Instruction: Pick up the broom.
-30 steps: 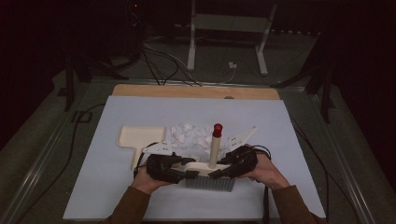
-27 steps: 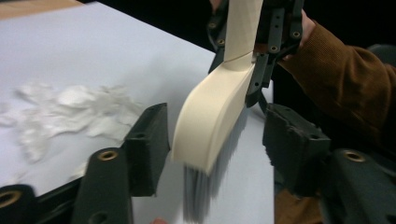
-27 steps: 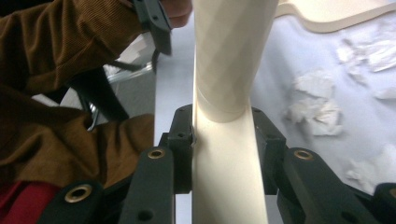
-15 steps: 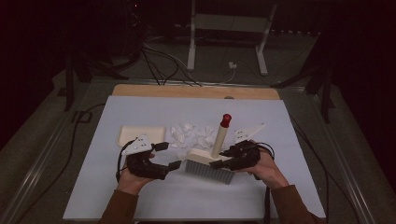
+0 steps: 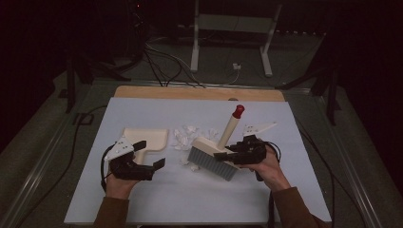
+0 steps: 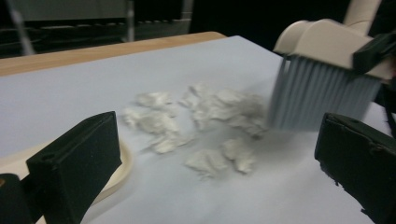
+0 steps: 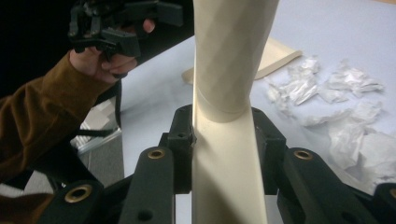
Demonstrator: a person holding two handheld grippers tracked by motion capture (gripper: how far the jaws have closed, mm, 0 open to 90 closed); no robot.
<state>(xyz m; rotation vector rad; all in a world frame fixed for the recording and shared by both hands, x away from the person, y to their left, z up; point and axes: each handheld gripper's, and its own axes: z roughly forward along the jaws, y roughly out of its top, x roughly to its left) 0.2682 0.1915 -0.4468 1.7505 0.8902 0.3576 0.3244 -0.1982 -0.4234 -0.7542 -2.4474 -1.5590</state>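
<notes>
A pale blue table top (image 5: 157,204) with a wooden strip along its far edge sits in a dark room with cables and a metal stand behind. Since a second ago the left gripper (image 5: 151,154) has let go of the brush (image 5: 216,154) and drawn toward the left edge, its jaws just opened wide and empty near the dustpan (image 5: 147,140). The right gripper (image 5: 223,155) clamps the brush's handle mid-table, bristles beside the crumpled paper scraps (image 5: 190,135).

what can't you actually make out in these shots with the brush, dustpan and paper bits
- Dustpan: in the left gripper view only a curved edge shows, behind the left gripper's near jaw.
- Brush: its bristles are blurred in the left gripper view, so contact with the paper scraps is unclear; its top is cut off in the right gripper view.
- Right gripper: its pads are hidden behind the brush handle.
</notes>
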